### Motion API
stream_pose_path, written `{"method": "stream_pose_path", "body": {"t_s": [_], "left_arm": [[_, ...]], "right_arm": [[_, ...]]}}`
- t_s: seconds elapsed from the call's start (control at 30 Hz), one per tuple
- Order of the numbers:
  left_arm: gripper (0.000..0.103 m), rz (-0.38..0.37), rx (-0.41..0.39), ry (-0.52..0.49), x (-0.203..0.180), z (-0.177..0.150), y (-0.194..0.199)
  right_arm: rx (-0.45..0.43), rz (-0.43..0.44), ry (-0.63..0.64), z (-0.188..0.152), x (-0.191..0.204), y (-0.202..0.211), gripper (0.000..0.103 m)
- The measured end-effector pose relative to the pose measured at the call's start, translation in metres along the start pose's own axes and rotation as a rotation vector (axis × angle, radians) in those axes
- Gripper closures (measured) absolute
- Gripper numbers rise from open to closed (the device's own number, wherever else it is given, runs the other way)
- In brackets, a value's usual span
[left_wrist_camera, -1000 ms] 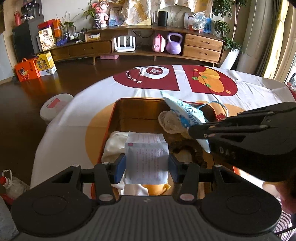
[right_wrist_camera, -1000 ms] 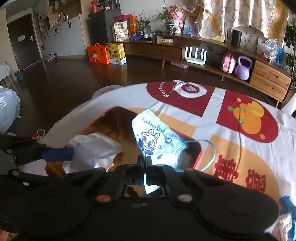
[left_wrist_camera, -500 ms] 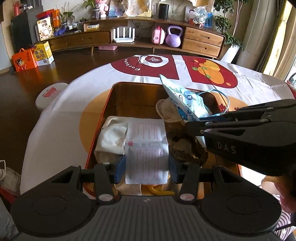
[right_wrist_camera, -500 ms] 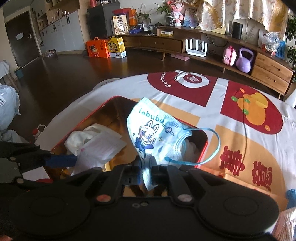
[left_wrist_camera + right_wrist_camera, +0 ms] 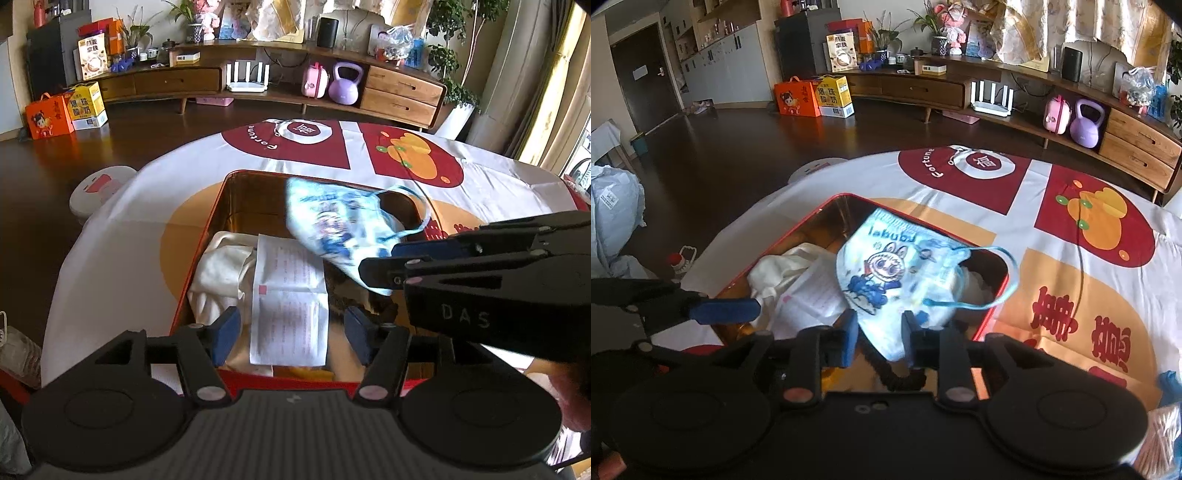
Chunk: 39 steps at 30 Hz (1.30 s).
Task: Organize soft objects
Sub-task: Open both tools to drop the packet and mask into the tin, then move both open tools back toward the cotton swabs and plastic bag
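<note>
A red-rimmed tin box (image 5: 221, 192) (image 5: 827, 203) sits on the round table. A white printed packet (image 5: 290, 295) (image 5: 812, 291) lies in it on a cream cloth (image 5: 218, 269) (image 5: 779, 273). My left gripper (image 5: 291, 330) (image 5: 753, 310) is open over the box's near end, its pads apart on either side of the packet. My right gripper (image 5: 879, 341) (image 5: 380, 266) is open, and a blue cartoon face mask (image 5: 897, 273) (image 5: 336, 229) is between its pads, dropping over the box. Its blue ear loop (image 5: 997, 280) hangs over the right rim.
The tablecloth (image 5: 140, 236) (image 5: 1034, 229) has red, orange and white panels. A dark braided item (image 5: 890, 373) lies at the box's near edge. A low wooden cabinet (image 5: 399, 96) and dark floor lie beyond the table. A white round thing (image 5: 96, 188) stands on the floor at left.
Both grippers opened. The left one let go of the white packet, which now lies in the box. The right one released the mask, which tipped down toward the box.
</note>
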<state>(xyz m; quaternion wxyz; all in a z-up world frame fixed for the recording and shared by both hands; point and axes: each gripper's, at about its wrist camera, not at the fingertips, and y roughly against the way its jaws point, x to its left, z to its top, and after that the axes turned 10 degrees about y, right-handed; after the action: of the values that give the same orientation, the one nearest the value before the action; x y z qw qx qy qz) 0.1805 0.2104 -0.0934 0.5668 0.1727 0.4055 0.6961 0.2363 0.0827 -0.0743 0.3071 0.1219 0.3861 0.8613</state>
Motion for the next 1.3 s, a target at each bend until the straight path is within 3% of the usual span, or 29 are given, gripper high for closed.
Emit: {"method": "stream_pose_path", "body": {"t_s": [0.23,0.5,0.67,0.77,1.0,1.17,1.3], "left_arm": [[0.035,-0.002,-0.022,0.003,-0.002,-0.004,0.017],[0.035,0.011,-0.080,-0.006,-0.009,-0.007,0.042],[0.035,0.009,-0.110,-0.002,-0.014,-0.011,0.057],[0.030,0.010,-0.129,-0.012,-0.020,-0.014,0.065],[0.029,-0.015,-0.157,-0.027,-0.035,-0.022,0.084],[0.021,-0.038,-0.169,-0.029,-0.048,-0.030,0.093],[0.021,-0.058,-0.174,-0.026,-0.060,-0.036,0.097]], "right_arm": [[-0.026,0.001,0.001,-0.001,0.003,0.021,0.066],[-0.063,-0.008,-0.001,-0.007,0.005,0.049,0.059],[-0.100,-0.015,-0.006,-0.012,0.005,0.072,0.042],[-0.119,-0.022,-0.004,-0.016,0.003,0.085,0.038],[-0.153,-0.029,-0.041,-0.029,-0.007,0.113,0.030],[-0.187,-0.028,-0.075,-0.040,-0.017,0.136,0.020],[-0.215,-0.051,-0.087,-0.050,-0.024,0.153,0.012]]}}
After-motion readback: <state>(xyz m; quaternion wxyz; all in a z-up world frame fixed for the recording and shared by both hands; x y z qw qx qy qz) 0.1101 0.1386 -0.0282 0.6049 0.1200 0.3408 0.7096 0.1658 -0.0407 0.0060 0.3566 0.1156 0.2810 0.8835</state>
